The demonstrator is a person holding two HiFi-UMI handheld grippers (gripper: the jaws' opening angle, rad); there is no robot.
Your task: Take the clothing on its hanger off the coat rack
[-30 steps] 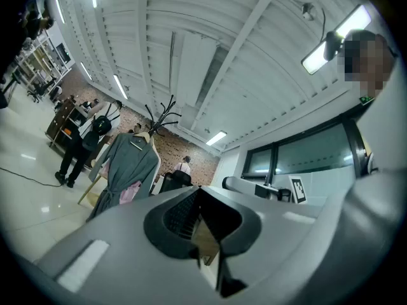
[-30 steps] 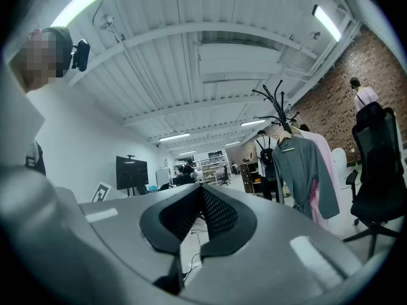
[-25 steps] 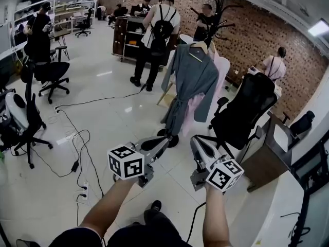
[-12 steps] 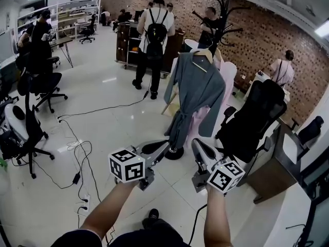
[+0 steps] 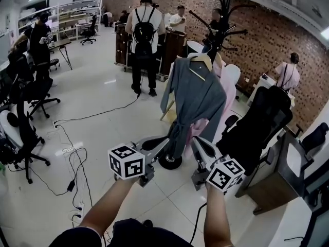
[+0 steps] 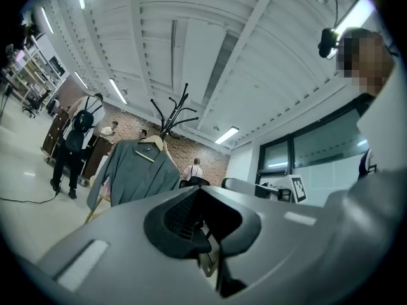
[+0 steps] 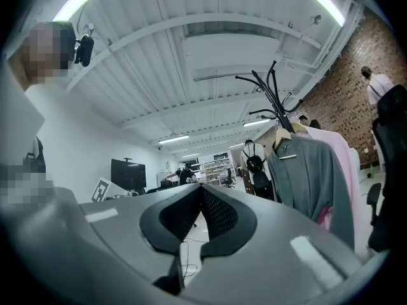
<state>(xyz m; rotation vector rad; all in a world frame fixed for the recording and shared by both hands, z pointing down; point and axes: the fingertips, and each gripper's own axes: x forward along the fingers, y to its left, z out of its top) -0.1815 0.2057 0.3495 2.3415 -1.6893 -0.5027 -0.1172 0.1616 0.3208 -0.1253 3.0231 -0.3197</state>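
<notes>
A grey robe [image 5: 195, 99] hangs on a wooden hanger [image 5: 201, 60] from the black coat rack [image 5: 222, 14], with a pink garment [image 5: 227, 89] behind it. My left gripper [image 5: 165, 142] and right gripper [image 5: 196, 144] are held side by side in front of the robe's lower part, short of it. Both are shut with nothing between the jaws. The left gripper view shows its gripper [image 6: 200, 190] below the robe [image 6: 137, 173] and rack [image 6: 173, 110]. In the right gripper view the gripper [image 7: 202, 189] sits left of the robe [image 7: 311, 176] and hanger [image 7: 284, 140].
A black office chair [image 5: 257, 122] stands right of the rack, beside a desk [image 5: 293, 161]. The rack's round base [image 5: 169, 161] sits on the tiled floor. Cables [image 5: 72, 153] trail at the left near more chairs [image 5: 20, 133]. A person with a backpack [image 5: 144, 35] stands behind.
The view has closed in on the coat rack: the robe looks larger and nearer to both grippers. The grippers keep their side-by-side pose and stay shut.
</notes>
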